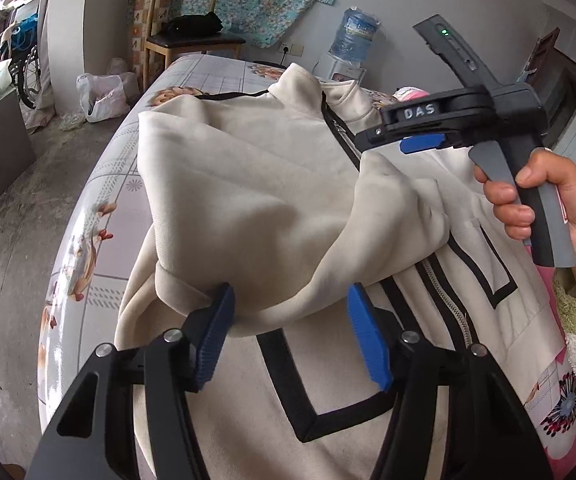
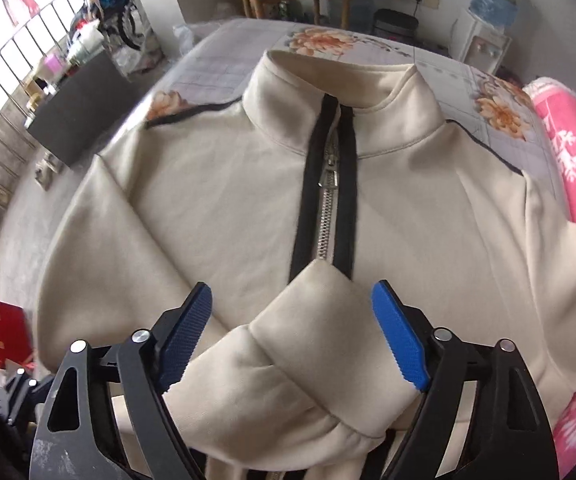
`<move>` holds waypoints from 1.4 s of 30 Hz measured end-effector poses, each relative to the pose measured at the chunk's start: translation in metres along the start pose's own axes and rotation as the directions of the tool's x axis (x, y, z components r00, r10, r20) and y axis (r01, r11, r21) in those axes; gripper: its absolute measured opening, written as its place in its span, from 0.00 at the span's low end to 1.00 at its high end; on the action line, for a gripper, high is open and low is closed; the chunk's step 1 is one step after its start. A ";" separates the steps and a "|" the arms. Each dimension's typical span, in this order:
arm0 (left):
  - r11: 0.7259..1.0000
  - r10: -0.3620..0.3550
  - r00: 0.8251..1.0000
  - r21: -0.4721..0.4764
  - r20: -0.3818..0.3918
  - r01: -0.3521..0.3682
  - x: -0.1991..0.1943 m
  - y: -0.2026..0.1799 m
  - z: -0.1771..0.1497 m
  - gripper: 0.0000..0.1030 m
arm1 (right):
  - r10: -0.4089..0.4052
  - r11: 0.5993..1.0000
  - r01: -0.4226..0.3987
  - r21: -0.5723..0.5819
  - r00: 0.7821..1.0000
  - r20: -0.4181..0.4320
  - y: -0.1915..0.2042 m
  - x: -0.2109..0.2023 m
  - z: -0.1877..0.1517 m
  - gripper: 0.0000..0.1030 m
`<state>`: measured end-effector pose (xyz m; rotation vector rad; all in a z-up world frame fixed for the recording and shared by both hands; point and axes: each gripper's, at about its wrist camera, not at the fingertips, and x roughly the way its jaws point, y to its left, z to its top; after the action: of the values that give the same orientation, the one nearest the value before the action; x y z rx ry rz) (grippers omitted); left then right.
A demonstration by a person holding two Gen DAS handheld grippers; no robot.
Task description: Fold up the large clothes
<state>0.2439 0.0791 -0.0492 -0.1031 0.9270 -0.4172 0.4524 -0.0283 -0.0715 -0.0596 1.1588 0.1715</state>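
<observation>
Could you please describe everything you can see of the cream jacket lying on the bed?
The cream jacket lies front-up on the floral bedsheet, collar away from the person. It looks like soft fleece, with a stand-up collar, a metal zip edged in black, black shoulder piping and black rectangular outlines low on the front. One sleeve is folded across the chest, its cuff over the zip, between the right gripper's open pads. In the left wrist view, bunched fabric lies between the left gripper's pads.

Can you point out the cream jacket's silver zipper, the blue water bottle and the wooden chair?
Silver metal zipper point(image 2: 330, 208), right wrist view: on its teeth.
Blue plastic water bottle point(image 1: 355, 40), left wrist view: on its body.
Wooden chair point(image 1: 193, 42), left wrist view: on its dark seat.
</observation>
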 end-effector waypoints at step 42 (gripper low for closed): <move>0.997 -0.042 0.999 0.058 -0.034 0.044 0.019 -0.027 -0.014 0.54 | 0.605 0.616 -0.555 0.559 0.788 0.115 -0.113 -0.040 -0.228 0.57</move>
<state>0.2341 0.0485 -0.0649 -0.0632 0.9452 -0.4871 0.2490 -0.1746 -0.1308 0.8766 1.2422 0.3962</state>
